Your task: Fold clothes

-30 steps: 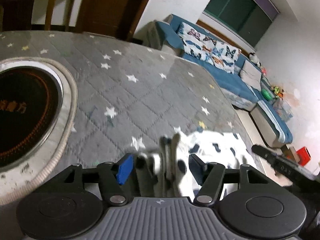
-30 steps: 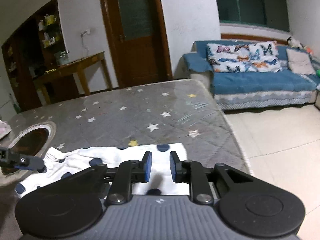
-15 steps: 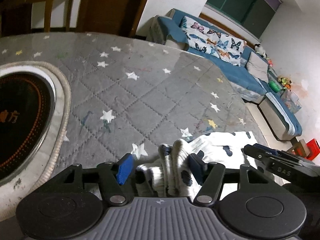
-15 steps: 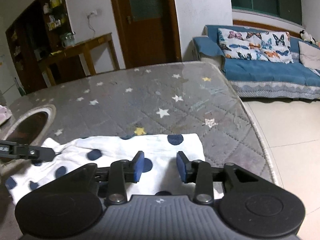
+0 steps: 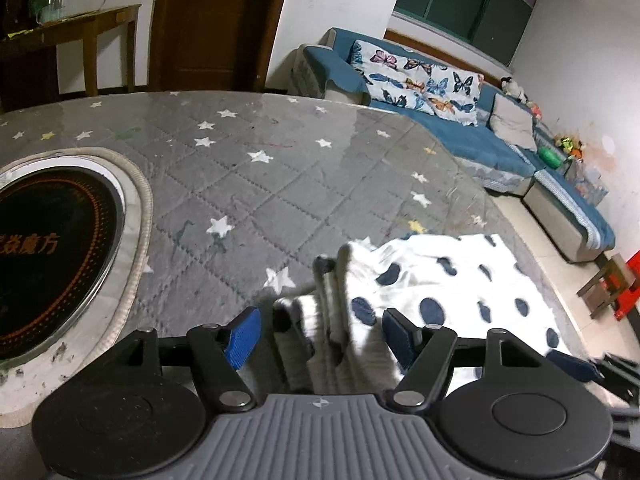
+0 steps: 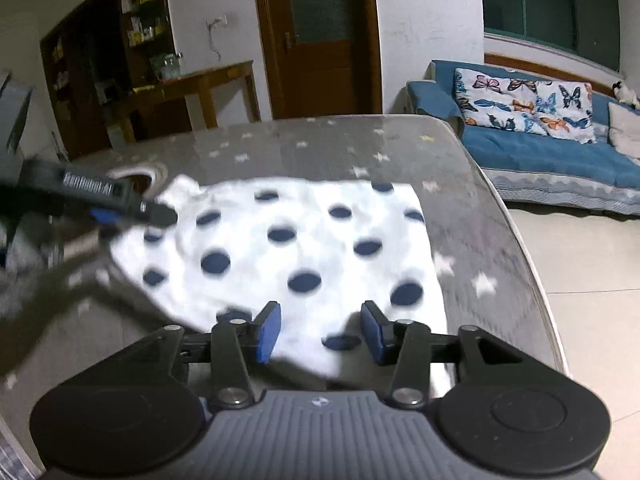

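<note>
We see a broad table (image 5: 304, 168) covered in grey quilted cloth scattered with white and yellow stars, taking up most of both views, with a blue sofa (image 5: 472, 140) along the far wall carrying butterfly-print cushions (image 5: 416, 80), and a dark wooden door (image 6: 320, 36) and a wooden side table (image 6: 192, 88) behind. Set into the tabletop on its left side is a round black cooktop (image 5: 52, 248) with a pale rim and orange lettering. On the table's near right part, close to the edge facing the sofa, lies the white garment with navy dots (image 6: 288, 248), spread mostly flat, with its left end gathered into a bunch of thick folds. Our left gripper (image 5: 316, 332) sits at that bunched end with its blue pads spread wide; the folds rise between them, but neither pad looks pressed against the cloth. Our right gripper (image 6: 320, 332) hangs over the near hem of the garment, its blue fingers also held apart with the white fabric lying in the gap beneath them; whether they touch it we cannot tell. In the right wrist view, the left gripper's black finger reaches in from the left to the garment's gathered corner, and that view is blurred.
</note>
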Demonstrator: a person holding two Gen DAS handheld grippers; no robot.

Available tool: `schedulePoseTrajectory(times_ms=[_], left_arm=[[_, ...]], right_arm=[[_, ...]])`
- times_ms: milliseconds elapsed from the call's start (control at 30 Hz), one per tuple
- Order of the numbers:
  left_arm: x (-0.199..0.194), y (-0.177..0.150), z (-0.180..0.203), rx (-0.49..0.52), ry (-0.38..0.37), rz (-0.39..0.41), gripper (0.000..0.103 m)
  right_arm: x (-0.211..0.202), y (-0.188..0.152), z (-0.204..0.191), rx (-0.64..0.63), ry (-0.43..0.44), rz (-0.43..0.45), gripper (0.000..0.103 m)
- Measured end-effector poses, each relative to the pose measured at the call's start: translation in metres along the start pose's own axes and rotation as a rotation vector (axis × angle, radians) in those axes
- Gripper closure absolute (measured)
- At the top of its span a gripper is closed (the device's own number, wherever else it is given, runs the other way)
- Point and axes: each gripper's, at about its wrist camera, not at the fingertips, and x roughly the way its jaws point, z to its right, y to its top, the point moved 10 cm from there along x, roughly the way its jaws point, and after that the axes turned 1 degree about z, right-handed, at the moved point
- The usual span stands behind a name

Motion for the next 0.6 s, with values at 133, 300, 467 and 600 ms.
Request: schedulePoseTrajectory(times_ms=[133,300,467,600], left_arm=[[0.001,-0.003,-0.002,0.007,0.012,0.002,0.033],[0.003,-0.006,-0.003,0.018,0.021,0.003,0.031],[-0.005,-0.006,-0.002,0.024,0.011,0.013,0.03],[-0.013,-0.009,0.001,0.045,0.007,0.029,0.025]], right_arm=[[-0.012,-0.009,-0.002,-0.003,-0.023,0.03,0.056],[-0.011,-0.018,-0.002,-0.008,-0.046,0.037,0.053],[-0.014,-0.015,-0.007,-0.019,-0.047,0.055,0.04],[-0.016,-0.014,-0.012,-0.012,-0.042,0.077,0.027]])
